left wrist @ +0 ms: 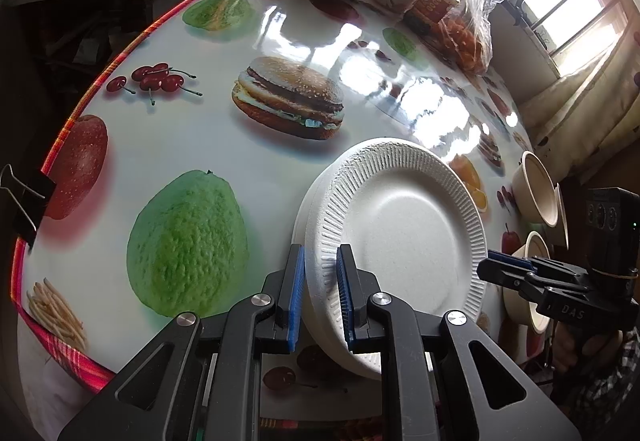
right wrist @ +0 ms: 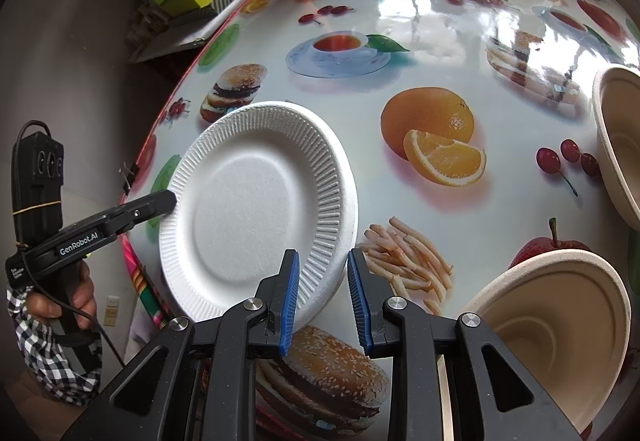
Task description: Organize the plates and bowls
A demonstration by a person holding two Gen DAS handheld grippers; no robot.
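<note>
White foam plate [left wrist: 404, 225] lies on the fruit-print counter [left wrist: 168, 41], its rim at 8 o'clock pinched by the left claw [left wrist: 322, 293], jaws nearly closed on it. Right claw [right wrist: 324, 301] hangs narrowly parted beside the plate's 5 o'clock rim, gripping nothing. Beige bowls [right wrist: 560, 321] sit near.

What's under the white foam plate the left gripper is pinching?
In the left wrist view a second white rim shows beneath the foam plate, so at least one more plate lies under it. The left gripper clamps both rims. How many plates are stacked is hidden.
</note>
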